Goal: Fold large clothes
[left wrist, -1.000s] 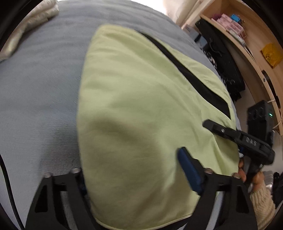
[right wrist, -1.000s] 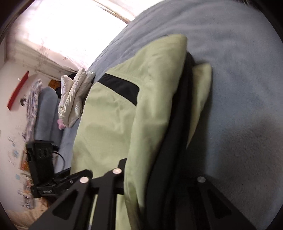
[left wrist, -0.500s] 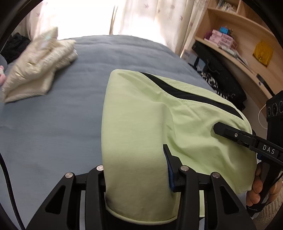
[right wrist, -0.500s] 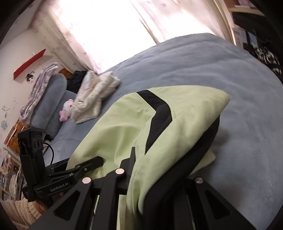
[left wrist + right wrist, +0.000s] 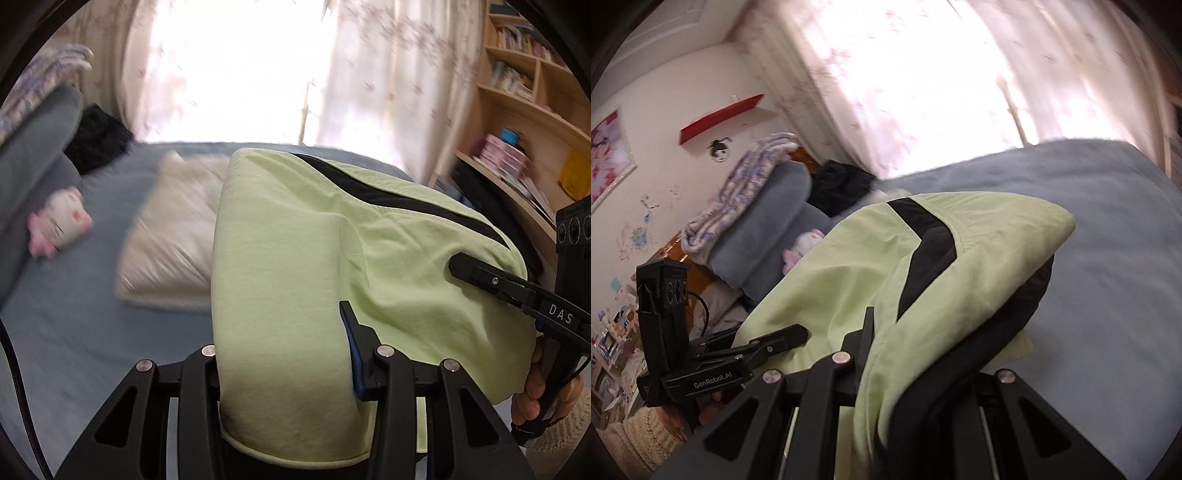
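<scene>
Left wrist view: left gripper pinches the garment's near edge; right gripper pinches alongside, long axis running toward the bed.

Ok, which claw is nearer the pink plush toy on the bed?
Left. The left claw, shut on the green garment, is on the plush toy side; the right claw grips the garment's opposite edge, further from it.
</scene>
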Tool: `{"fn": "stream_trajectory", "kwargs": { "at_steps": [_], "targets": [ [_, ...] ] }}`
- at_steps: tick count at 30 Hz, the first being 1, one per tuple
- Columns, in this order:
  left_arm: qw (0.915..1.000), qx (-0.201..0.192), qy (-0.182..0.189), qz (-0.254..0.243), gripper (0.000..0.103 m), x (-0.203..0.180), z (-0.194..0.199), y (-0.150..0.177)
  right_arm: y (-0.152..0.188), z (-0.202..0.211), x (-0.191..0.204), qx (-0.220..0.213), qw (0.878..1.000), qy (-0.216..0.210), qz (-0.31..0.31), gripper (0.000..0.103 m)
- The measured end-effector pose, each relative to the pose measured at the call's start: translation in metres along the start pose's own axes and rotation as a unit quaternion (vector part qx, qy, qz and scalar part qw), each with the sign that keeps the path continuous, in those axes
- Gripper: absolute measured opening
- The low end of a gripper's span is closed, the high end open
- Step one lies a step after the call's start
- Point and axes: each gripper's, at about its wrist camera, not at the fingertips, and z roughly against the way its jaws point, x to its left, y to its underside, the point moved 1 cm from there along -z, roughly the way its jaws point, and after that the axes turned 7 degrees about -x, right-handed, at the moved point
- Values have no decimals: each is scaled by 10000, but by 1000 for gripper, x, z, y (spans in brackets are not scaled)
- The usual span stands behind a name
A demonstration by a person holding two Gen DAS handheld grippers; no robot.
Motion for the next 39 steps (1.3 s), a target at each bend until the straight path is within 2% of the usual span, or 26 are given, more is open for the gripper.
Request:
{"fn": "stream_trajectory", "kwargs": {
  "at_steps": [3, 7, 12, 15, 17, 20, 22, 25, 27, 29, 32, 34, 37, 39],
  "targets": [
    [9998, -124, -173, -14, 41, 40, -12, -42, -42, -54, 21, -91, 9997, -223, 31, 11],
    [9992, -238, -298, -103, 41, 100, -45, -97, -86, -126, 37, -250, 9992, -289, 111, 11],
    [9992, -214, -313, -137, 41, 165, -114, -141, -118, -208, 37, -343, 9991, -137, 209, 11],
    [9993, -88, -347, -118, 41, 193, -160, -148, -120, -255, 26, -308, 9993, -45, 230, 11],
    [9992, 25, -400, -14, 41, 214, -191, -143, -115, -286, 11, -237, 9997, -60, 36, 11],
    [9980, 238, -571, 148, 43, 240, -231, -123, -92, -326, -13, -53, 9991, -61, -426, 11],
    [9968, 244, -681, 347, 51, 253, -247, -107, -67, -346, -32, 61, 9974, 102, -712, 12],
    [9952, 37, -774, 597, 65, 271, -259, -90, -47, -360, -52, 248, 9948, 212, -968, 26],
    [9925, -85, -1122, 486, 70, 273, -262, -85, -44, -357, -55, 286, 9946, 121, -988, 32],
    [9904, -103, -1310, 430, 70, 272, -257, -83, -46, -352, -50, 439, 9957, 128, -801, 35],
    [9881, -124, -1480, 393, 70, 274, -246, -87, -56, -333, -46, 581, 9963, 212, -594, 36],
    [9861, -261, -1590, 398, 70, 275, -235, -92, -62, -321, -50, 532, 9957, 344, -672, 36],
    [9840, -357, -1683, 465, 70, 276, -223, -101, -71, -307, -51, 404, 9932, 694, -839, 36],
    [9831, -367, -1741, 426, 70, 272, -222, -104, -74, -303, -42, 273, 9914, 1142, -583, 36]
  ]
}}
